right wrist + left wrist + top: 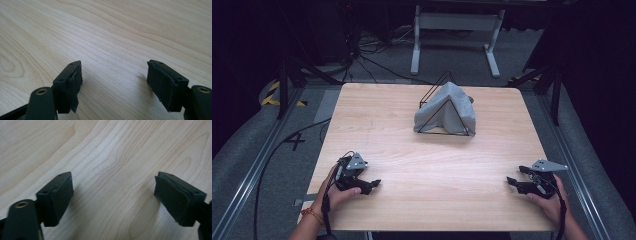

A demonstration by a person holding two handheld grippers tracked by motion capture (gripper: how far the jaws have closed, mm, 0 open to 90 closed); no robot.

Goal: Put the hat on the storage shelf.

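Resting low at the near corners of the light wood-grain tabletop (432, 165), the black left gripper (371, 186) and the black right gripper (513, 183) are each held in a hand, jaws spread wide over bare wood in both gripper views. A grey cloth (447, 112) is seen draped over a black wire triangular frame (434, 90) toward the far middle, well apart from both grippers, its folds hanging down to the tabletop. A dark mark resembling a "4" (295, 141) is seen on the grey floor at the left.
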